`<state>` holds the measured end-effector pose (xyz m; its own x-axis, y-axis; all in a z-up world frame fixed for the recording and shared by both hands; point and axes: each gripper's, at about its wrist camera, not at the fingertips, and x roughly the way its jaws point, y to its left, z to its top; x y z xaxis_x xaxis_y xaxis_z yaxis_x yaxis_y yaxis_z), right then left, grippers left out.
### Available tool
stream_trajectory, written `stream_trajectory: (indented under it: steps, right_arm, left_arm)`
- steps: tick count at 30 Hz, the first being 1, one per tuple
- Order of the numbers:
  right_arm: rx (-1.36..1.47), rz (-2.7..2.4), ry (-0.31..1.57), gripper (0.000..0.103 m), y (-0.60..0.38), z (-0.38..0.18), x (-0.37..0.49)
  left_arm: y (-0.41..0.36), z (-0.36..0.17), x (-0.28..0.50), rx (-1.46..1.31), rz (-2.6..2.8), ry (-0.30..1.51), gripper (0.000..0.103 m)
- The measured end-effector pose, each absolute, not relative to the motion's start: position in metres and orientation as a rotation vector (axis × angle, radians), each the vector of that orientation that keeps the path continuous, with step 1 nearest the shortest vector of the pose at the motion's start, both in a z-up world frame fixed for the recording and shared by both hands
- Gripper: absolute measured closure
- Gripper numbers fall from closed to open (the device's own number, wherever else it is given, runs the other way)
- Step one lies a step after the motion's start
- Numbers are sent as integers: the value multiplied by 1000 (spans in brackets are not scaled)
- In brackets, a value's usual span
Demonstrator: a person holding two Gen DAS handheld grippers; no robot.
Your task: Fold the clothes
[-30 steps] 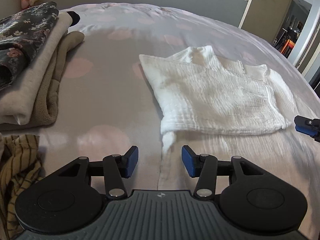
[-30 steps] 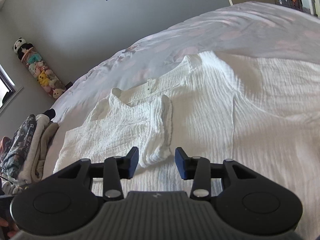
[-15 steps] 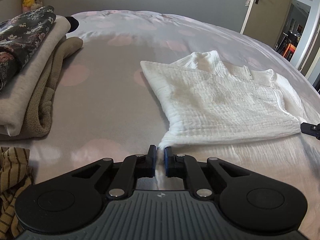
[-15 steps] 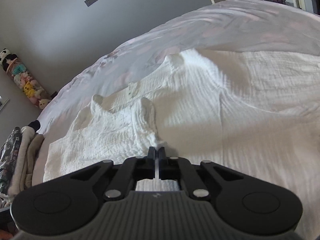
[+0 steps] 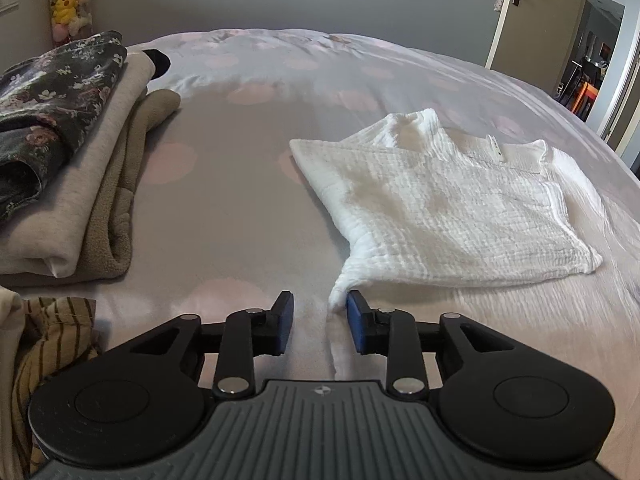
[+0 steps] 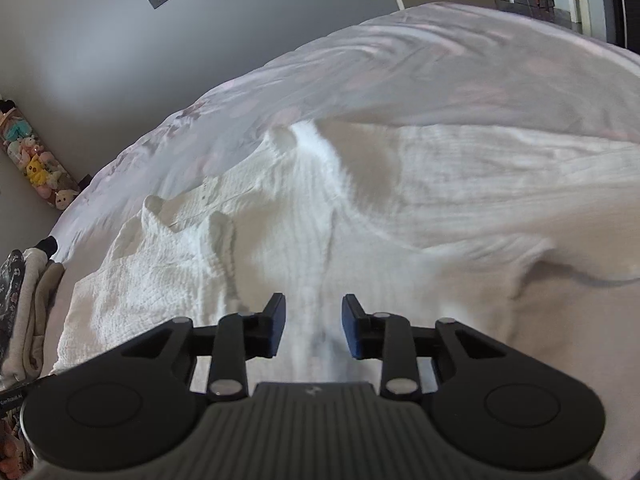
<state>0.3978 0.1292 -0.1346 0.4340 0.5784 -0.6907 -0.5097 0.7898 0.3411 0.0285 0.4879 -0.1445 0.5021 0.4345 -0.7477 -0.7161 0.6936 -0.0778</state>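
Observation:
A white crinkle-cotton garment (image 5: 448, 200) lies partly folded on the bed. It also shows in the right wrist view (image 6: 280, 232), spread wide under the gripper. My left gripper (image 5: 320, 322) is open just above the bed; the garment's near corner tip (image 5: 338, 296) rests against its right finger. My right gripper (image 6: 312, 328) is open and empty, low over the white cloth, with a folded flap edge (image 6: 228, 248) to its left.
A stack of folded clothes (image 5: 68, 152) lies at the left of the bed, a dark floral piece on top. A striped garment (image 5: 48, 344) lies at the near left. A door (image 5: 532, 20) stands open at the far right. Plush toys (image 5: 68, 4) hang by the wall.
Both grippers were shut on the white garment half a second ago and have opened, letting it go. The garment's corner now lies on the bed.

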Motion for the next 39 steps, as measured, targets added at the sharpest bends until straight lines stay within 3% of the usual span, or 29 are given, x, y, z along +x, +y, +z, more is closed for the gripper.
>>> stream_trajectory:
  steps: [12, 26, 28, 29, 30, 35, 39]
  right_arm:
    - [85, 386, 834, 67, -21, -101, 484]
    - [399, 158, 936, 67, -89, -156, 539]
    - [440, 148, 950, 78, -91, -162, 541]
    - [441, 146, 952, 93, -92, -162, 540]
    - [440, 143, 953, 95, -92, -162, 539]
    - [405, 169, 923, 96, -98, -148, 517]
    - [373, 169, 985, 95, -106, -169, 514]
  left_arm:
    - [485, -131, 23, -378, 838, 789, 70]
    - [484, -141, 21, -420, 920, 843, 67]
    - [483, -144, 23, -409, 913, 854, 67]
    - [483, -145, 24, -403, 910, 862, 67]
    - [482, -146, 25, -397, 908, 866, 67]
    - [482, -146, 24, -394, 897, 861, 67]
    - [484, -148, 23, -420, 891, 855, 67]
